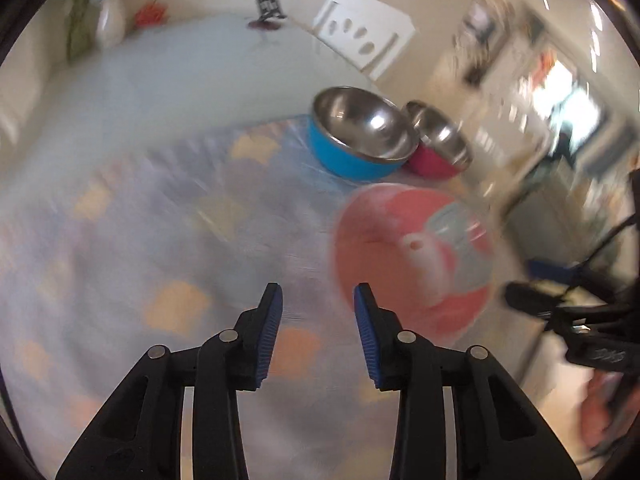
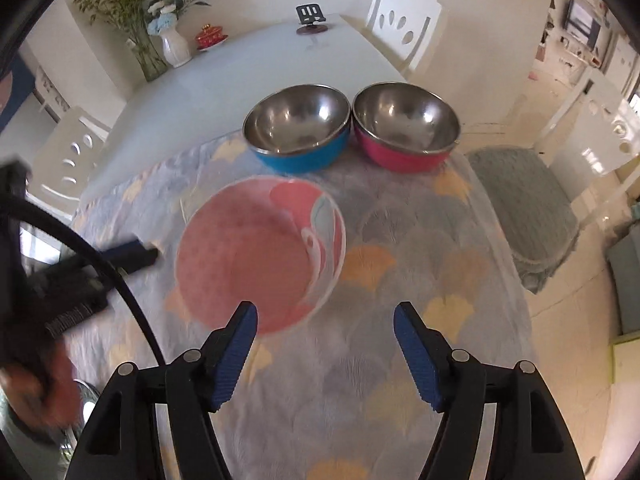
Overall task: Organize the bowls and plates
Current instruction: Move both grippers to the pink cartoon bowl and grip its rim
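A pink plate (image 2: 260, 252) with a pale pattern lies flat on the patterned tablecloth (image 2: 360, 380). Behind it stand two steel-lined bowls side by side and upright: a blue bowl (image 2: 298, 132) on the left, a pink bowl (image 2: 406, 132) on the right. My right gripper (image 2: 326, 312) hovers open above the cloth at the plate's near edge, with nothing between its fingers. My left gripper (image 1: 318, 300) is open too and holds nothing. It hangs over the cloth left of the plate (image 1: 412, 256), and its view is blurred. The blue bowl (image 1: 360, 140) and the pink bowl (image 1: 436, 148) show there as well.
At the table's far end are a white vase of flowers (image 2: 174, 46), a red lidded cup (image 2: 210, 38) and a black stand (image 2: 312, 20). White chairs (image 2: 404, 24) flank the table. A grey rug (image 2: 524, 208) lies on the floor to the right.
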`<state>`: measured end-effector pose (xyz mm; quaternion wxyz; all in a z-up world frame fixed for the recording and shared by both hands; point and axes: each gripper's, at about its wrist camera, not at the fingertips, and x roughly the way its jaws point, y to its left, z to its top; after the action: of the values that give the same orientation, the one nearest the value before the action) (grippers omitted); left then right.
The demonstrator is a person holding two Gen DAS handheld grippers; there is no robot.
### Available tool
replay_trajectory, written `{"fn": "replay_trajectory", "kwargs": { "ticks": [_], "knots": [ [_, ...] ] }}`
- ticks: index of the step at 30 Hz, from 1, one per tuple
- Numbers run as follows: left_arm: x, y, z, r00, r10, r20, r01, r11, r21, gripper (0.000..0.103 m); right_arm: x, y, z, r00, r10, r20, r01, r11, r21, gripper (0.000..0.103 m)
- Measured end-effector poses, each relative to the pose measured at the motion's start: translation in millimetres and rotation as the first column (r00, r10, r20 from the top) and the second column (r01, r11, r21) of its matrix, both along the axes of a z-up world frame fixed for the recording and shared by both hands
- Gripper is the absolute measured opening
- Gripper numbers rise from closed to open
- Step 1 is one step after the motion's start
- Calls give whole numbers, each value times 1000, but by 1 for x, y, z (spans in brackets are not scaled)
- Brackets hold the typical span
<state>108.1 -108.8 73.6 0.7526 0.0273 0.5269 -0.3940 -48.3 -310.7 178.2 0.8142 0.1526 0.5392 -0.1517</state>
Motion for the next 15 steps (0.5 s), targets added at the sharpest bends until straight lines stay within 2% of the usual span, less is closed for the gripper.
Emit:
{"fn": "replay_trajectory", "kwargs": {
  "ticks": [2,3,7,10,15],
  "knots": [
    [-6,4,-6,996,47,-82,-52,996,-66,33,7,-7,-8,1000,24,-7,-24,1000,11,69],
    [-10,4,-6,994,70,-90,-77,994,-79,33,8,-10,-12,999,42,-14,-42,999,13,69],
    [-15,-13,-10,992,122,-37,-122,992,10,33,19,-22,-32,994,107,-36,-106,994,11,69],
    [-10,-15,-15,984,167,-55,-166,986,20,33,29,-32,-45,990,135,-35,-133,989,56,69],
    [-8,-22,-28,969,234,-75,-232,972,39,33,44,-38,-57,977,210,-33,-207,976,73,69]
  ]
}}
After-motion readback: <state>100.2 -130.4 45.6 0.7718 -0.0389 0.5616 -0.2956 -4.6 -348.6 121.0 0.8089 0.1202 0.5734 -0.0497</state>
